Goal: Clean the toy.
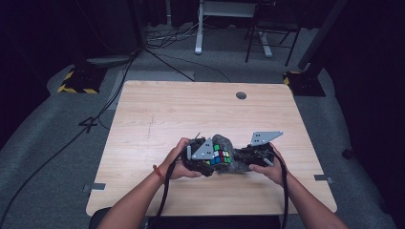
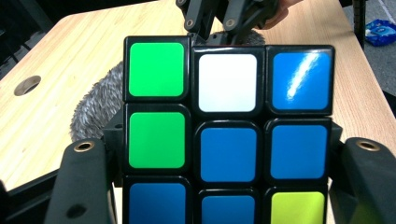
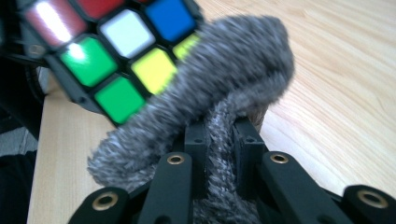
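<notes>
Centre-bottom of frame, above table: left gripper jaws clamped on Rubik's cube, steadying it; right gripper jaws pinched on grey fuzzy cloth, pressed against cube, apparently for wiping.

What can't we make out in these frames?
- Puzzle cube, left gripper view: bottom row cut off by the frame edge.
- Cube, right gripper view: lower corner hidden behind the grey fuzzy cloth.
- High view: both hand-held grippers, cube and cloth too small to see where the jaws grip.
</notes>
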The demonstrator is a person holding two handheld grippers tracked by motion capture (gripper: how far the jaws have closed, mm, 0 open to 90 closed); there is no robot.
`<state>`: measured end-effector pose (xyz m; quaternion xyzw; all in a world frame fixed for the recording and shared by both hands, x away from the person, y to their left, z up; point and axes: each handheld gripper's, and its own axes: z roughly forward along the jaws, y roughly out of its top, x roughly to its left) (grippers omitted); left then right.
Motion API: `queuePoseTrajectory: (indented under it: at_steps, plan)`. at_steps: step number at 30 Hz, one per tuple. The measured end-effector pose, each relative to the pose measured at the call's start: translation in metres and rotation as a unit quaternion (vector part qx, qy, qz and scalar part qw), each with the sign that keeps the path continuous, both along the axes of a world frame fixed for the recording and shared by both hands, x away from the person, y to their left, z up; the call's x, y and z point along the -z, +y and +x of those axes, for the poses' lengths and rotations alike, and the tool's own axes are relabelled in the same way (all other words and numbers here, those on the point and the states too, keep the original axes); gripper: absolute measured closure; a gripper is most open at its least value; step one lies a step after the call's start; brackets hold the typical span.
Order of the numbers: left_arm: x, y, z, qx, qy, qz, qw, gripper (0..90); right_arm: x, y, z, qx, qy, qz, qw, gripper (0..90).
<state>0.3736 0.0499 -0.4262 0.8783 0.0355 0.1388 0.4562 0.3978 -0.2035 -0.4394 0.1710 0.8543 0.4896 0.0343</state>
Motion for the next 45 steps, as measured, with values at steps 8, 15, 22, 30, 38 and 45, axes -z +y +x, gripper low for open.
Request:
queuePoseTrajectory:
  at_steps: [8,15,22,30,38,45]
  plan:
    - [0.006,-0.006,0.002,-0.014,0.001,0.039,0.9991,32.8,-0.012,-0.004,-0.006,-0.030,0.004,0.070,0.9971,79.9]
    - [0.008,-0.006,0.001,-0.014,-0.003,0.039,0.9991,33.5,-0.021,0.007,-0.018,-0.021,-0.034,0.032,0.9987,79.8]
    - [0.005,-0.004,0.002,-0.018,-0.002,0.034,0.9993,33.6,-0.014,0.009,-0.018,-0.010,-0.048,-0.006,0.9988,79.8]
    - [0.003,-0.002,0.003,-0.026,0.002,0.035,0.9990,33.7,-0.007,0.008,-0.017,-0.008,-0.039,-0.032,0.9987,79.8]
    - [0.007,-0.008,0.001,-0.016,0.009,0.046,0.9988,33.7,-0.026,0.016,-0.027,-0.011,-0.080,0.014,0.9967,79.7]
    - [0.001,-0.004,0.000,-0.003,0.012,0.035,0.9993,33.7,-0.010,0.013,-0.012,0.028,-0.055,-0.026,0.9978,79.9]
